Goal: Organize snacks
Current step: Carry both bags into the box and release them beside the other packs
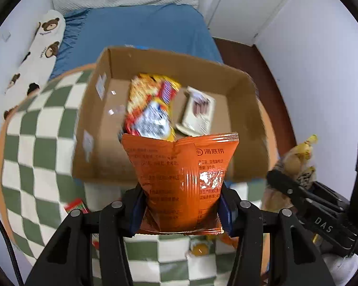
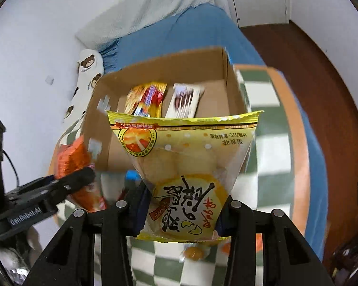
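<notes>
Currently both fingers pinch packets, left gripper (image 1: 180, 211) on the orange packet (image 1: 181, 181), right gripper (image 2: 179, 217) on the yellow packet (image 2: 183, 166), with the cardboard box (image 1: 245, 124) at twelve o'clock; either slick bag could slip short onto the checkered cloth (image 1: 40, 143).

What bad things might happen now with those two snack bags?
Both bags hang over the checkered cloth, short of the cardboard box.
1. The left gripper pinches only the orange bag's bottom end; it might slip.
2. The yellow bag in the right gripper could snag the box's near wall.
</notes>
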Demonstrator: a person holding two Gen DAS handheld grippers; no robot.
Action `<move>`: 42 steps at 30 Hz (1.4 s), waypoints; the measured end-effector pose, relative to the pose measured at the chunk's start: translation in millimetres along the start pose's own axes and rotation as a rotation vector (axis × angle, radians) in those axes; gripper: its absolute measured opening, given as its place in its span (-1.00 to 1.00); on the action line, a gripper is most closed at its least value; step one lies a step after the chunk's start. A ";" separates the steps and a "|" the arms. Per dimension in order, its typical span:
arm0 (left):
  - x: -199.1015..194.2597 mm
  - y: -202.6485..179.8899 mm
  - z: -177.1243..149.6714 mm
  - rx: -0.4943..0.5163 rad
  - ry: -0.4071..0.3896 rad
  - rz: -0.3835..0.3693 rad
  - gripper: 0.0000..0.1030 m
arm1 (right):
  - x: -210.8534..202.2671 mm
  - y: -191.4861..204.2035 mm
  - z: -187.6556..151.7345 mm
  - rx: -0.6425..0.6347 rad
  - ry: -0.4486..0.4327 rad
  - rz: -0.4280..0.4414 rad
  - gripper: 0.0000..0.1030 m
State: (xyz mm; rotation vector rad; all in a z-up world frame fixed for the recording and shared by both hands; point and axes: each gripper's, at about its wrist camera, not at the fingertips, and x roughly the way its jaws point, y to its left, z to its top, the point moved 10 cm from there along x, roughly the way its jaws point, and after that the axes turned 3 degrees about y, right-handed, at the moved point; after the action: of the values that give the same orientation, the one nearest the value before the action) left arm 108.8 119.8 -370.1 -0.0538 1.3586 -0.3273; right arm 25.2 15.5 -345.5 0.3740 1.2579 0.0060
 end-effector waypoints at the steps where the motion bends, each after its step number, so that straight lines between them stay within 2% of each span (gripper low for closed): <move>1: 3.0 7.9 12.1 -0.001 0.002 0.022 -0.06 | 4.0 -0.9 12.3 -0.006 0.000 -0.014 -0.12; 8: 43.2 66.6 88.5 -0.015 0.053 0.186 -0.06 | 52.2 -13.8 82.4 -0.037 0.013 -0.110 -0.12; 11: 65.6 88.9 107.6 -0.032 0.098 0.231 -0.05 | 76.1 -17.1 107.2 -0.038 0.036 -0.141 -0.12; 16: 99.2 110.4 120.4 -0.041 0.181 0.268 -0.03 | 113.6 -24.8 133.1 -0.036 0.077 -0.195 -0.11; 18: 109.0 116.1 123.1 -0.056 0.196 0.272 -0.02 | 126.2 -29.0 137.3 -0.027 0.094 -0.212 0.00; 19: 112.6 118.1 125.0 -0.066 0.193 0.261 0.05 | 130.4 -33.4 135.1 -0.026 0.116 -0.225 0.43; 20: 116.0 118.5 126.5 -0.074 0.190 0.239 0.15 | 137.4 -37.1 135.7 -0.019 0.135 -0.236 0.77; 23: 117.7 117.4 130.8 -0.064 0.155 0.224 0.36 | 147.7 -40.4 135.3 0.000 0.154 -0.223 0.79; 25: 118.3 115.0 131.3 -0.053 0.144 0.218 0.36 | 150.9 -41.0 134.3 -0.024 0.155 -0.245 0.79; 31: 109.9 103.9 127.0 -0.033 0.106 0.216 0.37 | 151.6 -39.8 127.3 -0.020 0.159 -0.234 0.80; 36: 90.7 92.4 118.3 -0.017 0.025 0.208 0.39 | 137.5 -35.6 117.6 -0.017 0.126 -0.205 0.80; 39: 74.9 87.4 108.3 -0.008 -0.026 0.228 0.56 | 128.5 -31.7 108.6 -0.020 0.104 -0.195 0.80; 42: 55.7 83.4 95.1 -0.005 -0.082 0.235 0.58 | 115.1 -24.6 98.9 -0.031 0.077 -0.189 0.80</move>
State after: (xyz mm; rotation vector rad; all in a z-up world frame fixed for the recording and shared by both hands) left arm 226.8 170.4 -421.2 0.0873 1.2692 -0.1222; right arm 148.3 -10.7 -433.6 0.2285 1.3635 -0.1222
